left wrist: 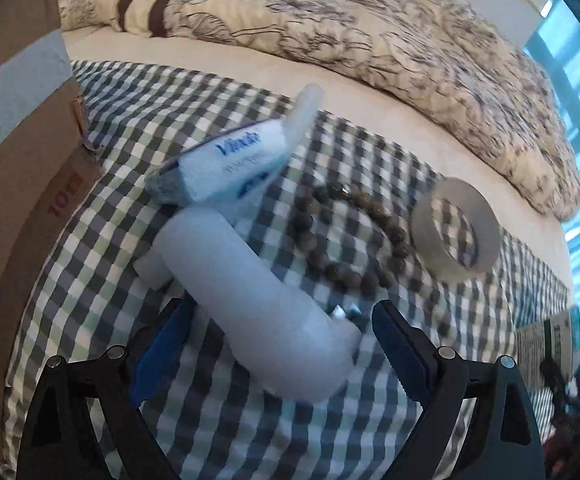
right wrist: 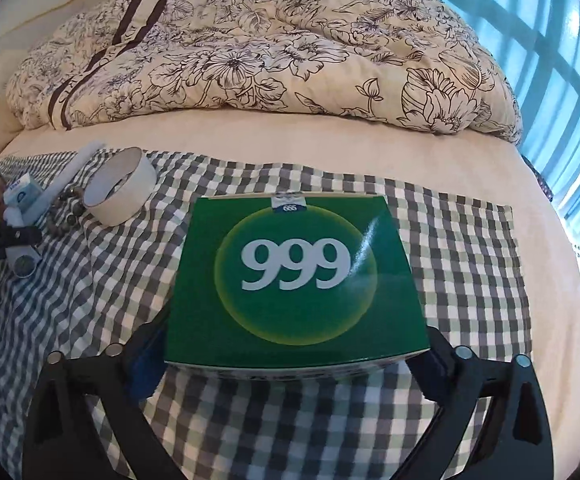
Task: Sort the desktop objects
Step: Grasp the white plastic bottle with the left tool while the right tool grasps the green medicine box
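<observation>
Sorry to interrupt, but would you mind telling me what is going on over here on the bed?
A person is sorting small items on a checked cloth spread over a bed, with tongs in each hand. The right tongs are closed on a green box marked 999. The left tongs are open around a white plastic piece, not yet gripping it. A tissue pack, a bead bracelet and a tape roll lie beyond on the cloth.

Both wrist cameras look low and close across the checked cloth [left wrist: 89, 248], sharing the tape roll [right wrist: 119, 192].
</observation>
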### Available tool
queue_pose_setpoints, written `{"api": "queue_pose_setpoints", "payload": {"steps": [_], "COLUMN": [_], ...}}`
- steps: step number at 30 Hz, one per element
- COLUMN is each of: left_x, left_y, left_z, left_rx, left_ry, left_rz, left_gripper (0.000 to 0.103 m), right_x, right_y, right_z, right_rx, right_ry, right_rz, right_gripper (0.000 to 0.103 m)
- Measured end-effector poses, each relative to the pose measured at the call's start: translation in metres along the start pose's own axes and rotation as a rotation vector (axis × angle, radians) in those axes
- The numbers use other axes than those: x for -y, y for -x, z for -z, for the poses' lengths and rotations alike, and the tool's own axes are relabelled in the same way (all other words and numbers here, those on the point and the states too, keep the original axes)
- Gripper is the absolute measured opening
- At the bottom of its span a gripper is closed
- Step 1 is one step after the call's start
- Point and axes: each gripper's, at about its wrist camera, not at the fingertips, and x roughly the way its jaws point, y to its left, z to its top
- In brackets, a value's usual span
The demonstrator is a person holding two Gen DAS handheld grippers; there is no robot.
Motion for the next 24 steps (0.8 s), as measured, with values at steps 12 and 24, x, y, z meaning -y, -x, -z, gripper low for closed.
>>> {"api": "queue_pose_setpoints", "payload": {"steps": [12,24], "left_x": [-0.006,-0.013], "left_y": [0.004,0.046], "left_z": [0.0,0.022], "left_rx": [0.044,0.095], "left_ry": [-0.039,-0.062], "left_rz": [0.001,0.039], "left_gripper": [0.057,0.046], "right_x": [-0.007,-0.031], "right_y": [0.019,0.067], "right_z": [0.0,-0.007], "right_rx": [0.041,0.105], "right_ry": [-0.014,-0.021], "right_rz": [0.018,-0.032], "right_gripper": [0.092,0.092]}}
